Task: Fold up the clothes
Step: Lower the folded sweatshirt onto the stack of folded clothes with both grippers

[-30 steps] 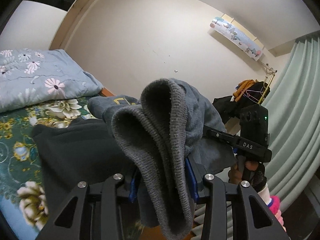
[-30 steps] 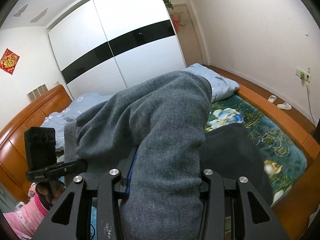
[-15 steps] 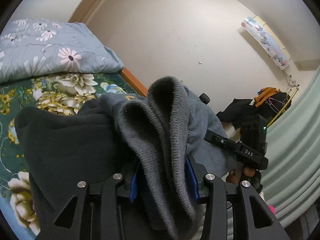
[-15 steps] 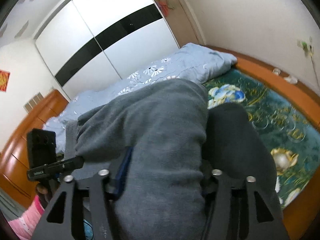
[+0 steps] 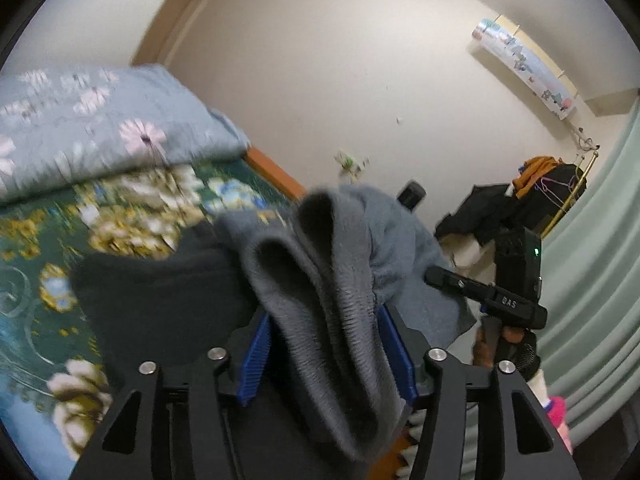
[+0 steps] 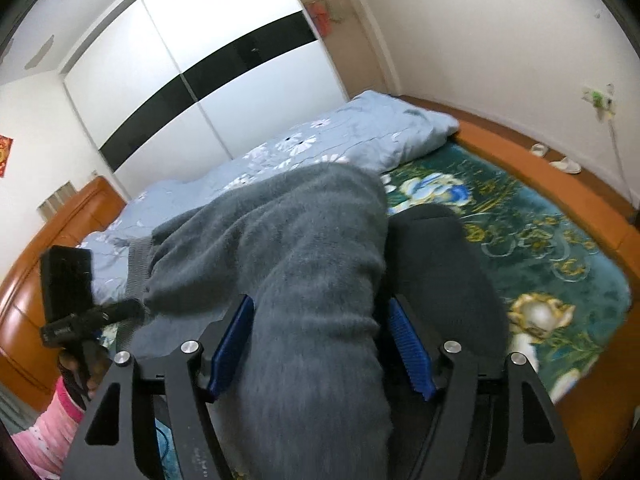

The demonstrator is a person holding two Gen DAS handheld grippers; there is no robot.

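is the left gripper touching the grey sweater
Touching. In the left wrist view the grey sweater is bunched between the left gripper and its blue pads, which press against the knit on both sides.

floral bedspread (image 5: 132, 220) blurred, grey garment (image 6: 320, 340) cut off below

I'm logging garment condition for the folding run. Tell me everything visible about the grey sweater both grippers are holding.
The grey sweater looks like soft, fuzzy knit with a ribbed band at one edge. It is bunched and lifted, not flat: the left hand-held gripper is shut on folded, ribbed layers, and the right hand-held gripper is shut on a thick wad. It hangs over a darker garment lying on the floral bedspread.
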